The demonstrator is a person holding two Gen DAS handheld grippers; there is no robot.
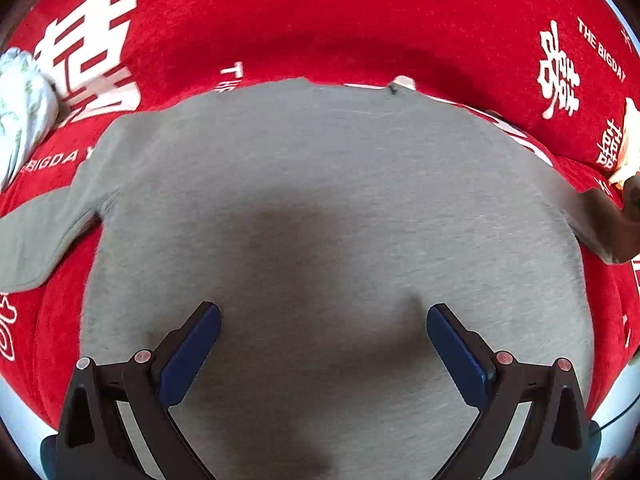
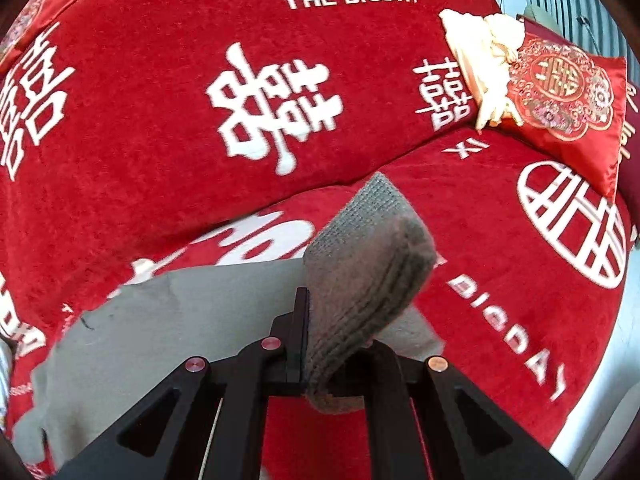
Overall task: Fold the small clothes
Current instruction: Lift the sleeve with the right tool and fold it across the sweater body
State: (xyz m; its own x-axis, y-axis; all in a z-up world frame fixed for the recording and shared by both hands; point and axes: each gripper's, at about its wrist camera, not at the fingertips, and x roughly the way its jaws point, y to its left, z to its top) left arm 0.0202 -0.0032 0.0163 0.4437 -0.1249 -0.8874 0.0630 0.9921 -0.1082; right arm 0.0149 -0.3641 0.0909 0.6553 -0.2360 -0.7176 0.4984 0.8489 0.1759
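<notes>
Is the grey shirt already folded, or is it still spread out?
Mostly spread: the grey shirt lies flat on the red blanket; only one sleeve is lifted, in the right tongs.

The right tool pinches the ribbed cuff of a grey garment that lies on a red blanket; a red embroidered cushion rests beyond.
</notes>
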